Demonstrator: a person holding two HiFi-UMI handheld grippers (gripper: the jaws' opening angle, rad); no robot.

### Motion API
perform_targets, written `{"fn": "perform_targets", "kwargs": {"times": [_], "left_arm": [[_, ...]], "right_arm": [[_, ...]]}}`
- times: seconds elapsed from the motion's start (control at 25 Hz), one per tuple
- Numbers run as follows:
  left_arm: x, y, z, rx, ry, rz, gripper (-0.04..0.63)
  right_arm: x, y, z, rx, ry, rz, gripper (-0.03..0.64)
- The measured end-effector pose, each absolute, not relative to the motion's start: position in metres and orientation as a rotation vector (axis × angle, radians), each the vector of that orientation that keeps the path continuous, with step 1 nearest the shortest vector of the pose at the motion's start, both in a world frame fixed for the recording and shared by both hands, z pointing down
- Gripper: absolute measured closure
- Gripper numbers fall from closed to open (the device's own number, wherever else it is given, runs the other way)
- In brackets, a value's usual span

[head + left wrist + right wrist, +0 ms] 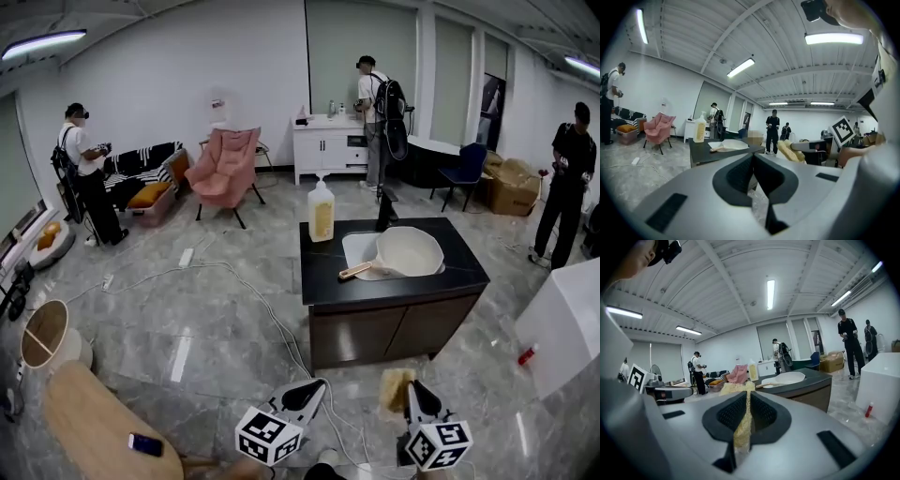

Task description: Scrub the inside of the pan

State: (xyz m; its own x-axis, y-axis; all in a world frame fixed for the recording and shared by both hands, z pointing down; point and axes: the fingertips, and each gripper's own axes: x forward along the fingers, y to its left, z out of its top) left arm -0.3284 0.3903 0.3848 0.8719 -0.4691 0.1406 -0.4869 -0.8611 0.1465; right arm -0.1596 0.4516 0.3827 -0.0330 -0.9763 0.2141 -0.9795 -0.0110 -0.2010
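A white pan (409, 251) with a wooden handle (355, 271) rests over the sink (357, 247) of a dark island counter (394, 286) in the middle of the room. It also shows far ahead as the pan (732, 145) and the pan (786, 378) in the two gripper views. Both grippers hang well short of the counter, low in the head view. My left gripper (314, 387) is shut with nothing in it, as its own view of the left gripper (753, 157) confirms. My right gripper (413, 388) is shut on a yellow sponge (395, 389), and that sponge (739, 427) sits squeezed between its jaws.
A soap bottle (321, 212) and a black faucet (385, 210) stand on the counter. Cables (267, 314) run across the floor before it. A wooden table (94, 427) with a phone (145, 444) lies lower left, a white box (565, 323) at right. Three people stand farther off.
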Motion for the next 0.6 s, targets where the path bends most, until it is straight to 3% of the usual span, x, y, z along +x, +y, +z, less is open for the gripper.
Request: {"fn": "perform_targets", "kwargs": {"times": [0.6], "left_arm": [[-0.298, 0.283, 0.375, 2.815, -0.722, 0.117, 0.58]], "right_arm": [[-0.12, 0.357, 0.374, 2.207, -2.186, 0.478, 0.58]]}}
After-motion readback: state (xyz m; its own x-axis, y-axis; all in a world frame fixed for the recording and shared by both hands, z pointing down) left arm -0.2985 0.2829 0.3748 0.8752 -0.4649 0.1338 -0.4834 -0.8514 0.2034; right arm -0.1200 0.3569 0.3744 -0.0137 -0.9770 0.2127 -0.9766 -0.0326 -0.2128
